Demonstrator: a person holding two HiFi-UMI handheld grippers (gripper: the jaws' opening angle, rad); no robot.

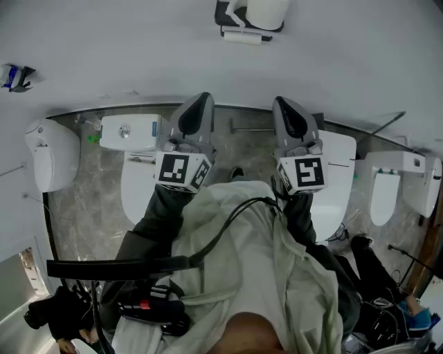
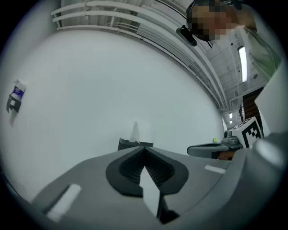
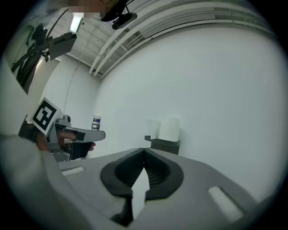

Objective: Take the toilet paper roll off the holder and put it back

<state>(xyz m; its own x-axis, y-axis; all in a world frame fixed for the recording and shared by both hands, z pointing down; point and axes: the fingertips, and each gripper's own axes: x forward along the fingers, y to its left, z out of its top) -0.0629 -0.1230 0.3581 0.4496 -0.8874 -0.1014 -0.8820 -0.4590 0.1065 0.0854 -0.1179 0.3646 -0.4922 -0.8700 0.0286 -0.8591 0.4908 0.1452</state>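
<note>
White toilet paper roll (image 3: 170,129) stands upright on dark wall holder (image 3: 163,144), far ahead. Left gripper (image 2: 144,147) and right gripper (image 3: 144,151) have jaws together, empty; the right seems nearer.

The head view looks steeply down from above the person: wall (image 1: 138,55) and holder (image 1: 225,17) far off at 12 o'clock, left gripper (image 1: 199,98) and right gripper (image 1: 282,102) mid-frame. Each gripper view rides just behind its own jaws, facing that wall, holder near 12 o'clock, well apart. All 3 share the holder; each gripper view catches the other gripper, at 3 or 9 o'clock.
</note>
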